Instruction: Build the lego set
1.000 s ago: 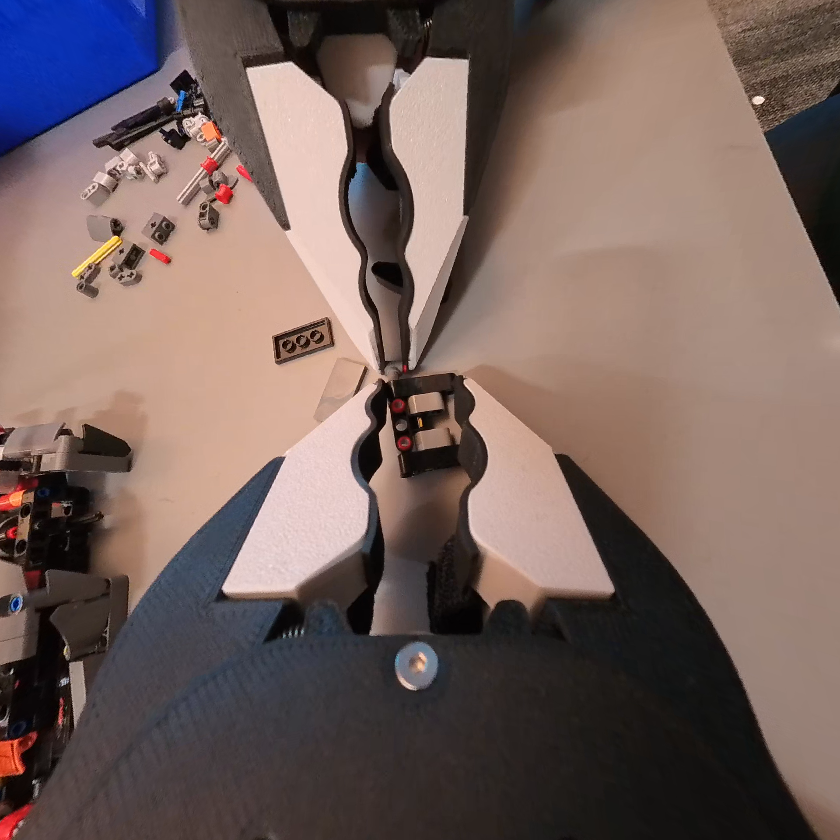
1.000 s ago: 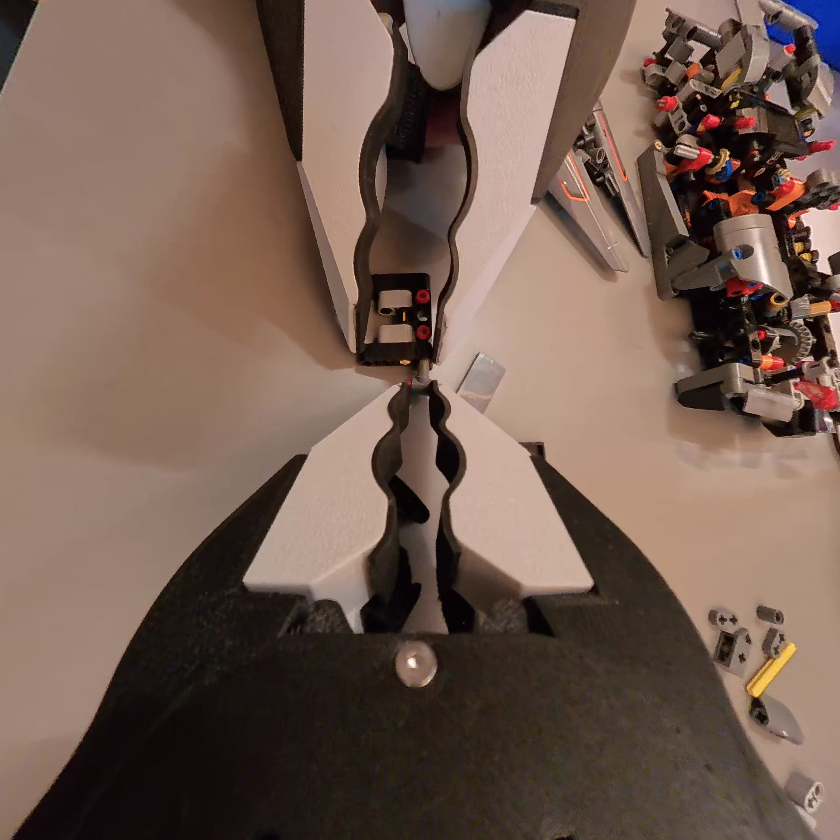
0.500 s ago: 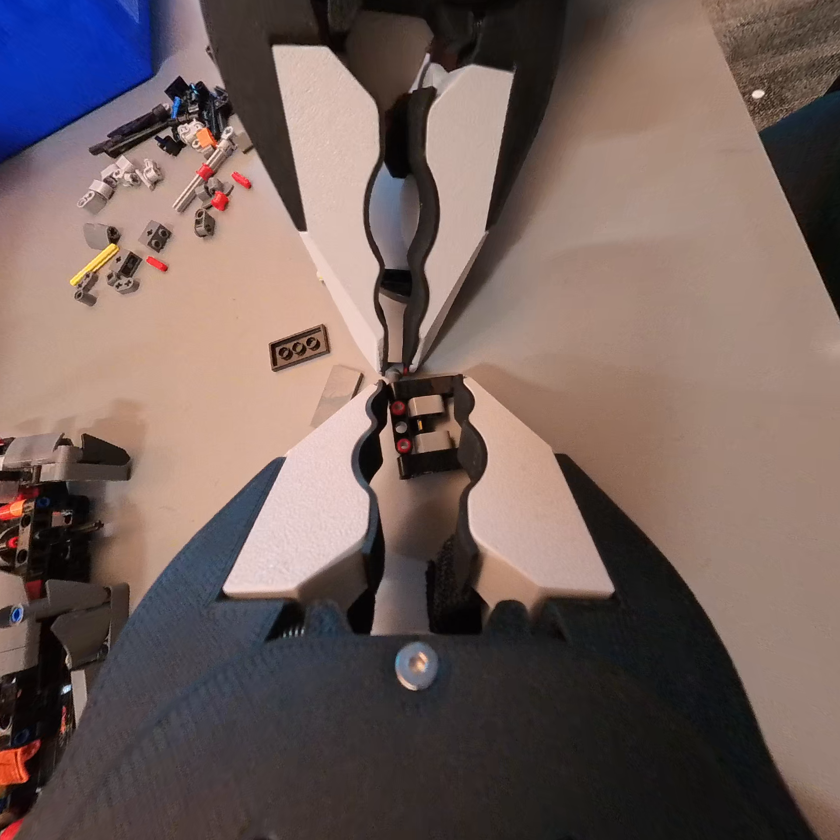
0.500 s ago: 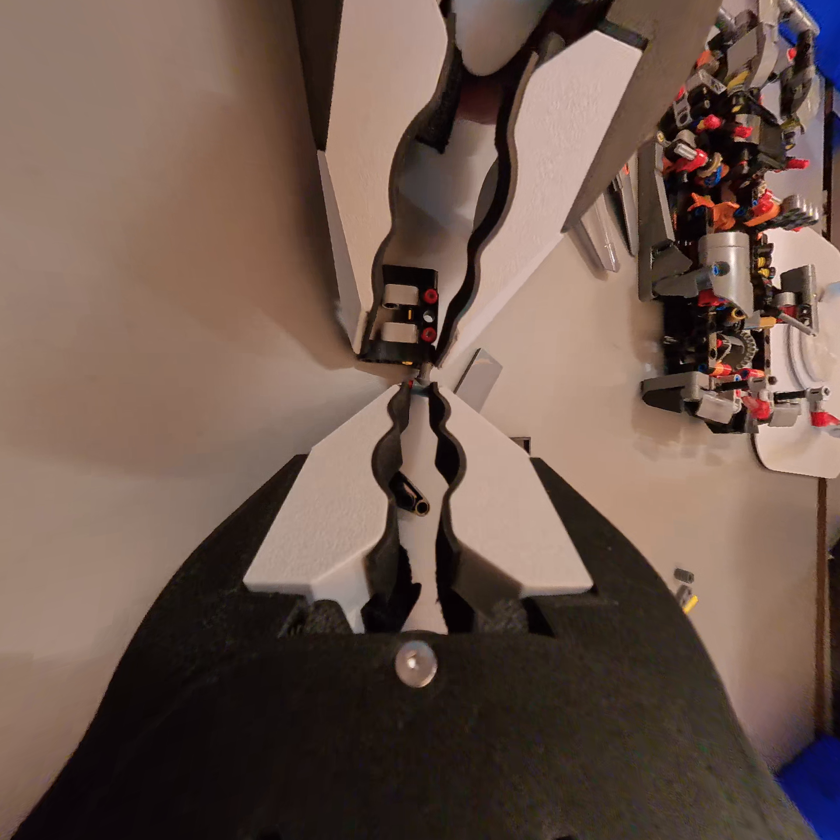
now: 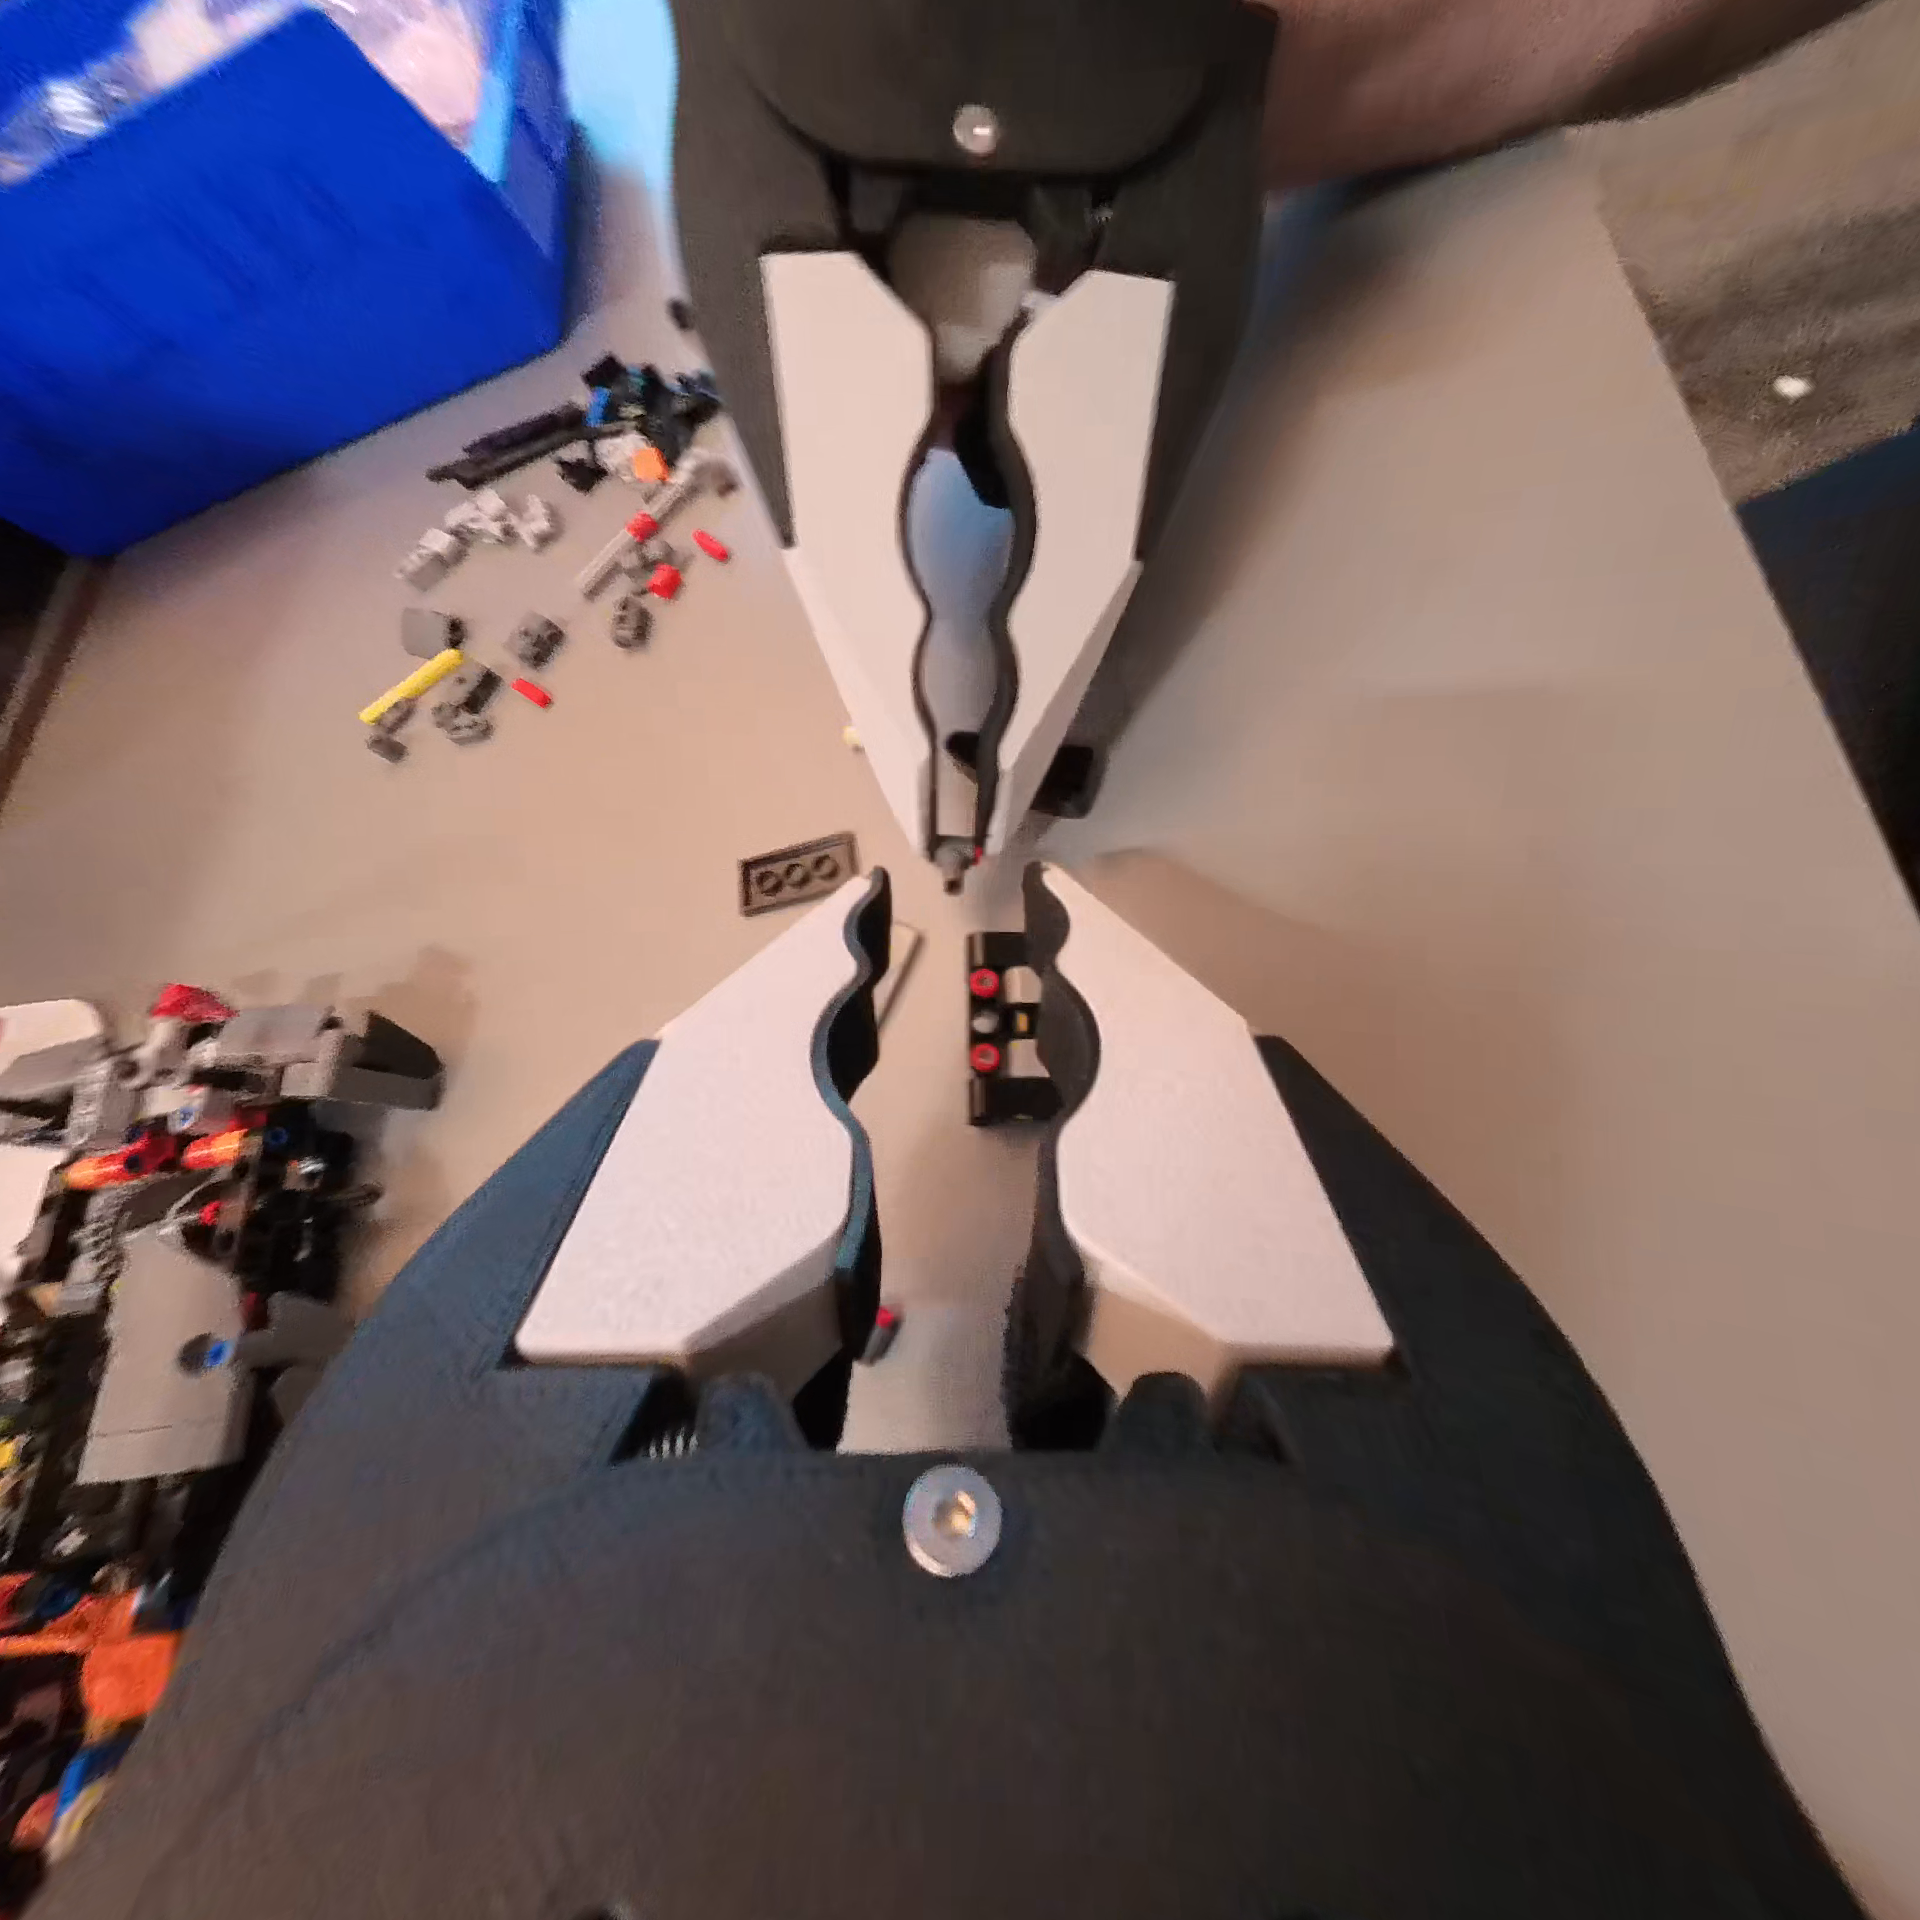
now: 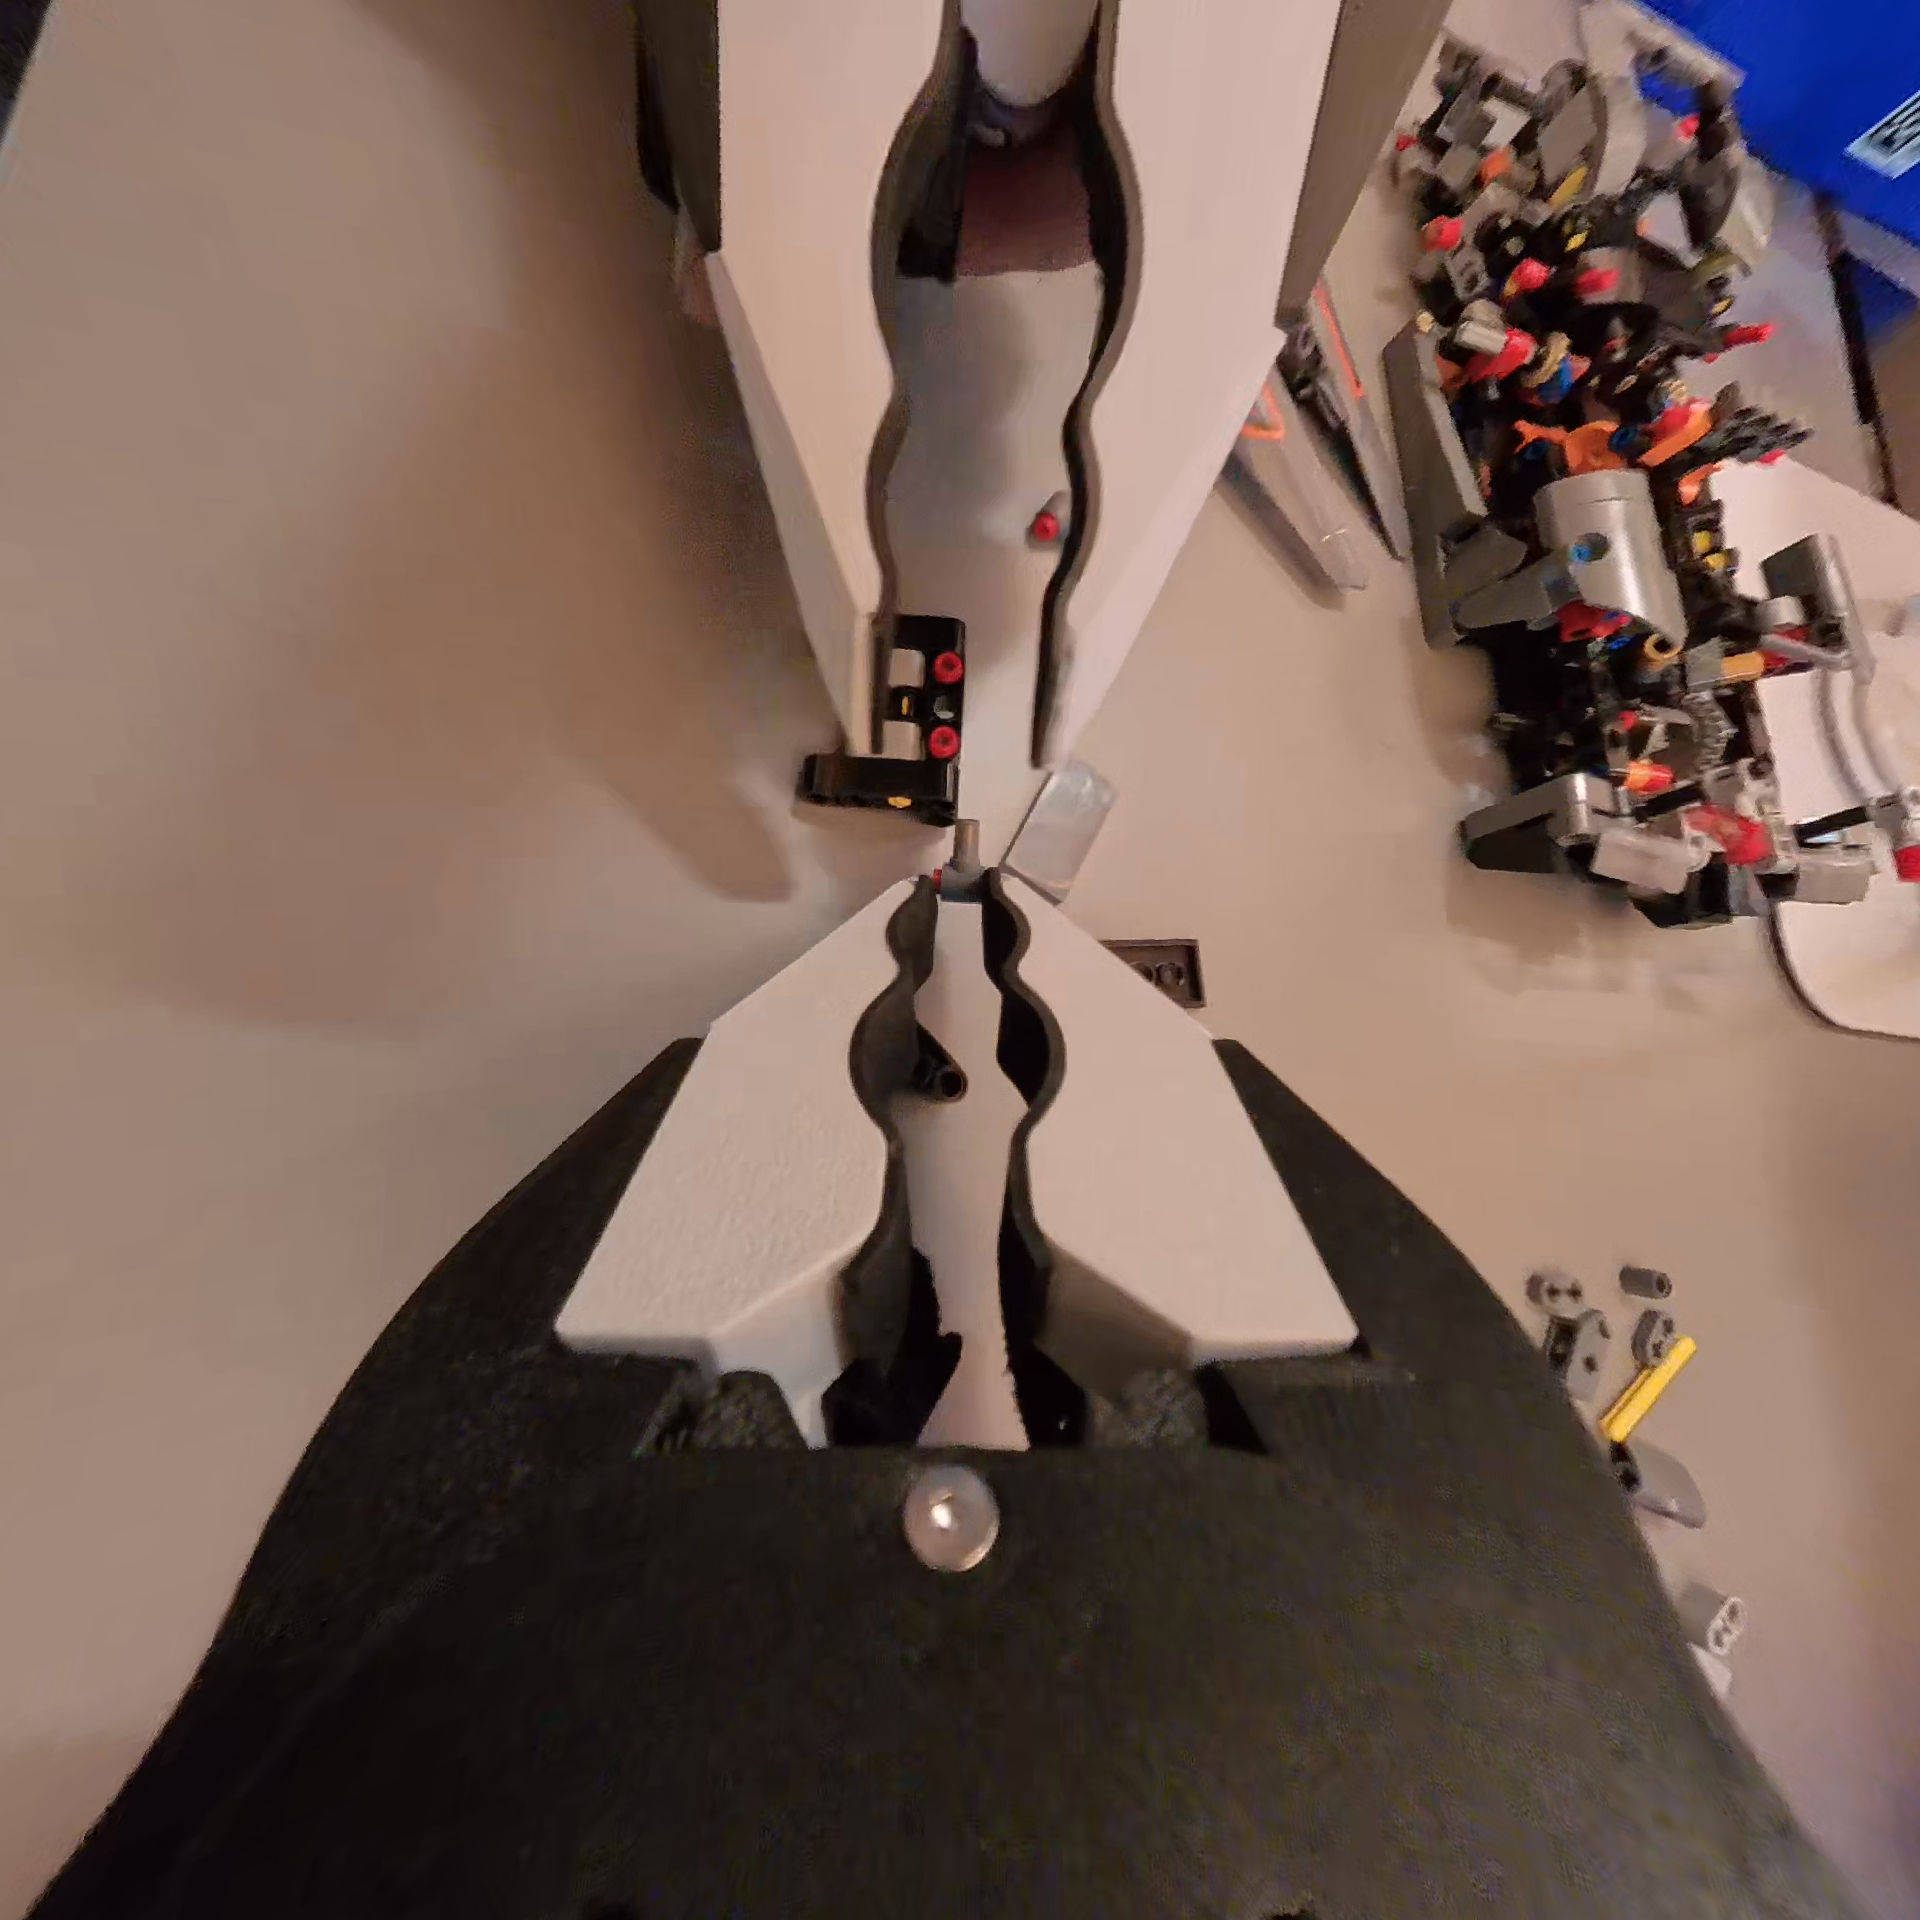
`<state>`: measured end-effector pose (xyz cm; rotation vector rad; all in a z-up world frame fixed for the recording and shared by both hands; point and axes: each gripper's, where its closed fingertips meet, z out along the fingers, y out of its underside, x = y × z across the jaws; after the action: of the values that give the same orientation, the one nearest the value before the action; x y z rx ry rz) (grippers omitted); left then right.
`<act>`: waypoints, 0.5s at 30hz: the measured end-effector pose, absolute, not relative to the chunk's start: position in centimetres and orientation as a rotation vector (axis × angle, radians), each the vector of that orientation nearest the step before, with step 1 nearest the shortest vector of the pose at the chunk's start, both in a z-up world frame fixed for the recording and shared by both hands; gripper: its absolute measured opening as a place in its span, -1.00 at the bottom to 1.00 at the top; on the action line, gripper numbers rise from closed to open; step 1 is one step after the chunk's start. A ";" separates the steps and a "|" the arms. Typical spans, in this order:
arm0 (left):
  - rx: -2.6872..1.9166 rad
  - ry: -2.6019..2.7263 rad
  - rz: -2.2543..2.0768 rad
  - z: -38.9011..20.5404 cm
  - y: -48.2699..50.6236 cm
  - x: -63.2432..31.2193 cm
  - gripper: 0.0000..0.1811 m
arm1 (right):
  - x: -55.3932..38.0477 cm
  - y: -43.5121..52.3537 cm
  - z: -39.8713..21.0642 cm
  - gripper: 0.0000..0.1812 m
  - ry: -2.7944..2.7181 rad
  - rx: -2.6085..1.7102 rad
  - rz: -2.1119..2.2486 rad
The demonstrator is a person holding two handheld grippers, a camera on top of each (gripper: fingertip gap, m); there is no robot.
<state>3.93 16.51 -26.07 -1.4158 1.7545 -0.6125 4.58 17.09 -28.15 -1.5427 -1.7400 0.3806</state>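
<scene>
My left gripper (image 5: pixel 961 914) is open; it shows at the top of the right wrist view (image 6: pixel 961 758). A small black sub-assembly (image 5: pixel 997 1029) with red pins lies between its fingers, against one finger, also in the right wrist view (image 6: pixel 914 717). My right gripper (image 6: pixel 961 894) faces it tip to tip and is shut on a small grey pin (image 6: pixel 966 847). The pin tip (image 5: pixel 954 873) stands just short of the sub-assembly. A loose red pin (image 6: pixel 1044 525) lies on the table between the left fingers.
A large part-built model (image 5: pixel 177 1195) stands to my left, also in the right wrist view (image 6: pixel 1662 623). Loose pieces (image 5: pixel 540 582) lie near a blue bin (image 5: pixel 239 260). A dark three-hole plate (image 5: pixel 798 873) and a grey tile (image 6: pixel 1060 826) lie close by. My two grippers' fingertips are within a few centimetres of each other. From either gripper's tips it is about 20 centimetres to the large part-built model (image 5: pixel 177 1195). Seen from the right wrist view (image 6: pixel 1656 745) as well.
My left gripper has opened and let go of the black sub-assembly, which now rests against one finger. The right gripper, still holding the pin, has drawn back a little.
</scene>
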 end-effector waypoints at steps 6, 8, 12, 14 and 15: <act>-1.549 1.578 -0.684 -23.9 17.5 4.0 -0.81 | 4.6 17.8 -25.3 -0.92 -1.642 -1.399 0.241; -1.580 1.554 -0.709 -23.7 17.5 3.9 -0.83 | 4.5 17.9 -24.9 -0.93 -1.626 -1.370 0.193; -1.623 1.464 -0.818 -23.0 17.2 4.5 -0.86 | 4.3 17.8 -24.2 -0.93 -1.612 -1.315 0.140; -1.648 1.427 -0.811 -23.2 17.6 4.6 -0.87 | 4.2 17.7 -23.9 -0.92 -1.606 -1.293 0.125; -1.660 1.419 -0.816 -23.5 17.7 4.6 -0.88 | 4.2 17.8 -23.8 -0.92 -1.604 -1.287 0.112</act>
<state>4.60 17.70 -23.48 -1.6603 1.4192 -0.8164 4.17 17.76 -23.84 -1.2867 -1.6037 0.1120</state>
